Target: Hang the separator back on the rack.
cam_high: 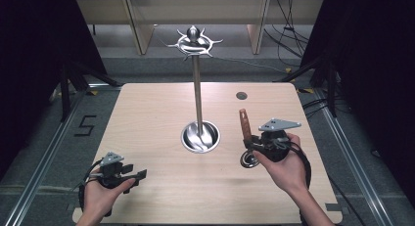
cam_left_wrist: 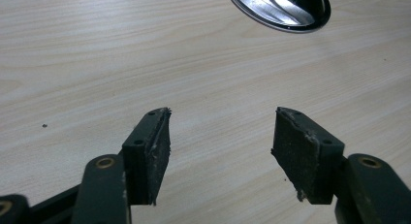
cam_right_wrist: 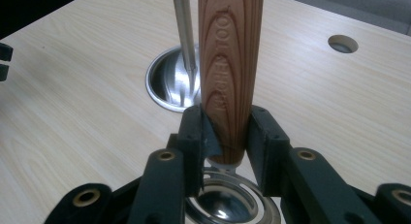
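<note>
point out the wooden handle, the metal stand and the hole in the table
wooden handle (cam_right_wrist: 229, 64), right gripper view, middle of the grained shaft
metal stand (cam_high: 197, 96), high view, middle of its upright pole
table hole (cam_high: 241, 95), high view, centre of the round opening

Open claw (cam_left_wrist: 220, 151) over wooden table (cam_left_wrist: 97, 64)

Light wooden table (cam_high: 147, 118), rounded corners, pale grain. Round steel base (cam_high: 200, 136) of upright stand rests on table, ahead and left of right gripper (cam_high: 250, 146), ahead and right of left gripper (cam_high: 139, 175). Small round hole (cam_high: 241, 95) in tabletop, well beyond right gripper. Metal utensil head (cam_high: 248, 160) sits low at tabletop just under right gripper, wooden handle (cam_high: 244, 122) rising from it; contact with table unclear. Bare wood beneath left gripper.
</note>
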`<state>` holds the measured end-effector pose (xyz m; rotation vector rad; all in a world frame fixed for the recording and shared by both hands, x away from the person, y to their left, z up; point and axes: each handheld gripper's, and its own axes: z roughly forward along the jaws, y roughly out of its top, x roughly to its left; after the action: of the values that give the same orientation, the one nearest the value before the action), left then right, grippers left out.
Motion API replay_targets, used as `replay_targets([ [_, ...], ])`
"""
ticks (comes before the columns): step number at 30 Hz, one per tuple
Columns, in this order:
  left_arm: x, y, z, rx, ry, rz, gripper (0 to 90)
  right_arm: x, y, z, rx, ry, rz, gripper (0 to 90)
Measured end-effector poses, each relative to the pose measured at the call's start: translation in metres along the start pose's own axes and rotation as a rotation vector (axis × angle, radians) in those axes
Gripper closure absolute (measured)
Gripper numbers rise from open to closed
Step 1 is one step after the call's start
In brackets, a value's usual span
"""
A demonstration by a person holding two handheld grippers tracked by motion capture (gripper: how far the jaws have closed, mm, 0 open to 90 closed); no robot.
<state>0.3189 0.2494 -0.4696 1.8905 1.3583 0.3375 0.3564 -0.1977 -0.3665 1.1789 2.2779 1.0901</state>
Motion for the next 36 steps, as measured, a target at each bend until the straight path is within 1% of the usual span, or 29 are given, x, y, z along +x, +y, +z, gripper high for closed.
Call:
replay_targets([
  [1, 0.0, 0.0, 0.0, -0.001, 0.0, -0.001, 37.7, 0.0, 0.0, 0.0, -0.001, 0.0, -0.001, 70.3],
  [2, 0.0, 0.0, 0.0, -0.004, 0.004, -0.003, 37.6, -0.002, 0.0, 0.0, -0.014, -0.003, -0.032, 70.3],
  [3, 0.0, 0.0, 0.0, -0.001, 0.002, 0.0, 37.7, 0.001, 0.001, 0.001, -0.014, 0.006, -0.001, 70.3],
  [4, 0.0, 0.0, 0.0, -0.001, 0.002, 0.0, 37.7, 0.001, 0.001, 0.0, -0.012, 0.017, 0.0, 70.3],
  [5, 0.0, 0.0, 0.0, -0.002, 0.003, -0.001, 37.7, 0.001, 0.002, -0.001, -0.006, 0.004, 0.002, 70.3],
  [6, 0.0, 0.0, 0.0, -0.001, 0.007, 0.0, 37.7, -0.001, 0.002, 0.0, -0.02, 0.0, -0.027, 70.3],
  [8, 0.0, 0.0, 0.0, 0.001, 0.001, 0.002, 37.7, 0.0, 0.003, -0.001, -0.015, -0.001, -0.02, 70.3],
  [9, 0.0, 0.0, 0.0, 0.0, 0.001, 0.0, 37.7, 0.001, 0.004, -0.002, -0.012, -0.001, -0.005, 70.3],
  [10, 0.0, 0.0, 0.0, -0.003, 0.01, -0.001, 37.6, 0.002, 0.005, -0.002, -0.019, -0.001, -0.008, 70.3],
  [11, 0.0, 0.0, 0.0, -0.003, 0.01, -0.001, 37.7, 0.001, 0.006, -0.001, -0.025, 0.0, -0.029, 70.3],
  [12, 0.0, 0.0, 0.0, -0.002, 0.006, 0.003, 37.7, 0.001, 0.006, -0.002, -0.022, 0.0, -0.035, 70.3],
  [14, 0.0, 0.0, 0.0, -0.002, 0.006, 0.002, 37.7, 0.001, 0.007, -0.002, -0.023, -0.002, -0.036, 70.2],
  [15, 0.0, 0.0, 0.0, -0.002, 0.005, 0.001, 37.7, 0.003, 0.008, -0.003, -0.015, 0.006, -0.009, 70.3],
  [17, 0.0, 0.0, 0.0, -0.002, 0.005, 0.002, 37.6, 0.003, 0.009, -0.003, -0.025, 0.001, -0.01, 70.3],
  [18, 0.001, 0.0, 0.0, -0.001, 0.003, 0.001, 37.6, 0.003, 0.01, -0.002, -0.037, -0.005, -0.019, 70.3],
  [19, 0.001, 0.0, 0.0, -0.001, 0.002, -0.001, 37.6, 0.003, 0.011, -0.003, -0.03, -0.002, -0.034, 70.3],
  [22, 0.001, 0.0, 0.0, 0.0, 0.004, -0.003, 37.6, 0.004, 0.013, -0.003, -0.028, -0.003, -0.021, 70.3],
  [23, 0.0, 0.0, 0.0, 0.0, 0.007, 0.0, 37.6, 0.006, 0.014, -0.002, -0.045, -0.004, -0.013, 70.3],
  [25, 0.0, 0.0, 0.0, -0.001, 0.005, 0.0, 37.6, 0.005, 0.015, -0.003, -0.035, 0.001, -0.027, 70.3],
  [26, 0.0, 0.0, 0.0, -0.001, 0.007, 0.0, 37.6, 0.005, 0.015, -0.003, -0.045, 0.0, -0.032, 70.3],
  [27, 0.001, 0.0, 0.0, -0.001, 0.003, 0.0, 37.7, 0.006, 0.016, -0.003, -0.041, 0.0, -0.019, 70.3],
  [28, 0.001, 0.0, 0.0, -0.001, 0.004, -0.002, 37.6, 0.005, 0.017, -0.003, -0.041, -0.003, -0.028, 70.3],
  [29, 0.001, 0.0, 0.0, -0.002, 0.003, -0.002, 37.7, 0.005, 0.018, -0.003, -0.055, -0.001, -0.035, 70.3],
  [30, 0.001, 0.0, 0.0, -0.002, 0.004, -0.002, 37.6, 0.006, 0.018, -0.002, -0.067, -0.009, -0.024, 70.3],
  [31, 0.001, 0.0, 0.0, -0.006, 0.005, -0.004, 37.6, 0.006, 0.019, -0.003, -0.055, -0.005, -0.029, 70.3],
  [32, 0.001, 0.0, 0.0, -0.006, 0.009, -0.002, 37.6, 0.005, 0.02, -0.002, -0.063, 0.001, -0.041, 70.3],
  [33, 0.001, 0.0, 0.0, -0.006, 0.008, -0.001, 37.6, 0.007, 0.021, -0.003, -0.057, -0.001, -0.014, 70.3],
  [34, 0.001, 0.0, 0.0, -0.005, 0.005, -0.001, 37.6, 0.006, 0.022, -0.003, -0.064, -0.002, -0.028, 70.3],
  [36, 0.001, 0.0, 0.0, -0.005, 0.006, -0.001, 37.6, 0.006, 0.022, -0.003, -0.068, -0.003, -0.03, 70.3],
])
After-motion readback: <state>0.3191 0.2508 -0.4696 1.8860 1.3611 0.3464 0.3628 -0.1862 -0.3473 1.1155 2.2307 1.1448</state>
